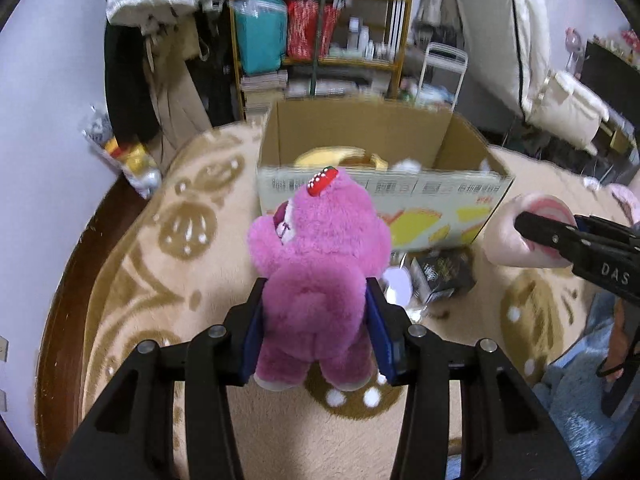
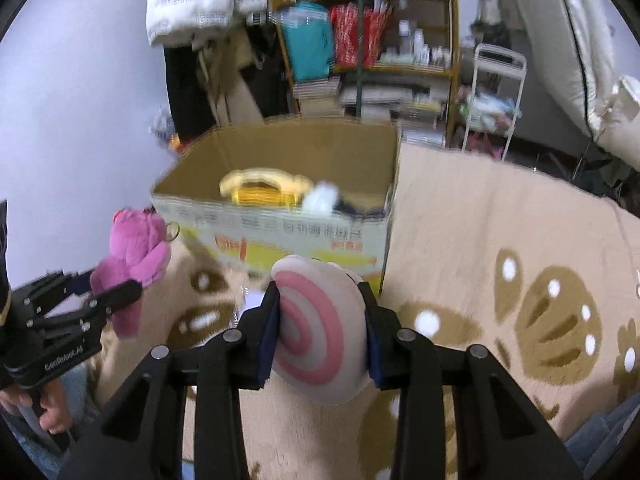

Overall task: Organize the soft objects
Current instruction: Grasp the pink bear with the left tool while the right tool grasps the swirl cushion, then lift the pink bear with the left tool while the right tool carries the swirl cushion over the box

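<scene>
My left gripper [image 1: 316, 312] is shut on a pink plush bear [image 1: 320, 264] with a strawberry on its head, held above the rug in front of an open cardboard box [image 1: 384, 196]. My right gripper [image 2: 320, 312] is shut on a cream plush with pink swirl rings [image 2: 316, 332], also held just short of the box [image 2: 280, 232]. The box holds a yellow plush [image 2: 264, 188] and a white soft item [image 2: 320, 198]. The bear also shows at the left of the right wrist view [image 2: 136, 256]; the swirl plush shows at the right of the left wrist view [image 1: 516, 236].
A beige rug with brown patterns [image 2: 500, 240] covers the floor. A dark packet [image 1: 440, 272] and a white round item [image 1: 396, 286] lie before the box. A cluttered shelf [image 1: 320, 32], hanging clothes [image 1: 160, 60] and a white rack [image 2: 496, 96] stand behind.
</scene>
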`<action>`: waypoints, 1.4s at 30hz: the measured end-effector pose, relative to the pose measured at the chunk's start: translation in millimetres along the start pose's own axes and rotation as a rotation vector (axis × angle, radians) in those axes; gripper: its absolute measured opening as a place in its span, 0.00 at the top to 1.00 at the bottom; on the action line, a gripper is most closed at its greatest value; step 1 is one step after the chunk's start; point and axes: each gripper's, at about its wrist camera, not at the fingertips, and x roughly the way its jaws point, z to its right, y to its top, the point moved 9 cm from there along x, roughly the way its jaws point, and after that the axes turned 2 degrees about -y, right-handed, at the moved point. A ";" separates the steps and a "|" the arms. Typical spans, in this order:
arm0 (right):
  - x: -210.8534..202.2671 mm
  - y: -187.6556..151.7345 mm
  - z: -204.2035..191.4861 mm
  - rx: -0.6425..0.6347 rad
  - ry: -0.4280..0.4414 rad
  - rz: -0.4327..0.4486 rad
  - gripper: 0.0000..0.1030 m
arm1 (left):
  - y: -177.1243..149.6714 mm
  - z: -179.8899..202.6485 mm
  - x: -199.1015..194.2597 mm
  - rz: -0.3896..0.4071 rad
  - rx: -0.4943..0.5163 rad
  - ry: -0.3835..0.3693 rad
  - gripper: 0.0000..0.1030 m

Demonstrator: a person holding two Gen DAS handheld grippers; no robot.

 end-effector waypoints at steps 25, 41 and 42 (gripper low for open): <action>-73.9 112.5 -0.1 -0.002 0.054 0.385 0.63 | 115.8 18.8 -84.3 0.384 0.079 0.067 0.56; -48.6 139.7 3.3 0.042 0.116 0.420 0.60 | 140.2 10.7 -40.8 0.379 0.063 0.068 0.55; -46.2 138.5 4.9 0.046 0.117 0.417 0.60 | 138.9 9.9 -36.9 0.373 0.059 0.064 0.55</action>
